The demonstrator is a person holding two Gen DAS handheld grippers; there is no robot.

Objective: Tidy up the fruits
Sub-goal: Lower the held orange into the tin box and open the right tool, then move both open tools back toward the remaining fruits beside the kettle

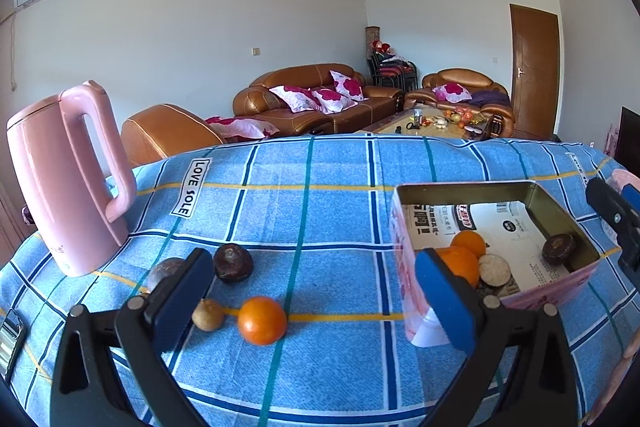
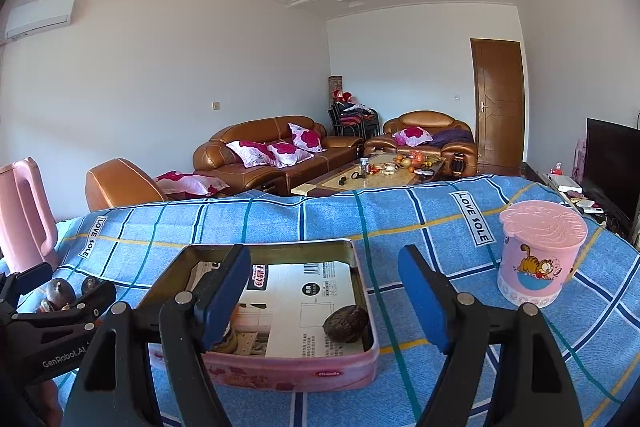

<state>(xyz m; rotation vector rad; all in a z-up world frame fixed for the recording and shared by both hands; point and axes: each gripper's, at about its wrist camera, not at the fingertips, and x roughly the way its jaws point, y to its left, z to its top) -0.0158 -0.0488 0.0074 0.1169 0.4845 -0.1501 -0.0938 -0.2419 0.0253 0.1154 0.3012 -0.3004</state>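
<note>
On the blue checked cloth lie an orange (image 1: 262, 321), a small tan fruit (image 1: 208, 314) and two dark round fruits (image 1: 233, 263), one half hidden behind a finger. My left gripper (image 1: 316, 303) hovers open over them; the orange sits low between its blue pads, untouched. To its right, a pink tin box (image 1: 416, 267) holds two oranges (image 1: 460, 261), a pale round fruit (image 1: 494, 269) and a dark fruit (image 1: 560, 249). Above the tin's near side (image 2: 280, 371) my right gripper (image 2: 324, 295) stands open and holds nothing. The dark fruit (image 2: 346, 323) lies inside, below the fingers.
A pink kettle (image 1: 68, 187) stands at the table's left, close behind the loose fruits. To the right of the tin stands a pink lidded cup (image 2: 540, 255). A phone (image 1: 10, 339) lies at the near left edge. Sofas and a coffee table are beyond the table's far edge.
</note>
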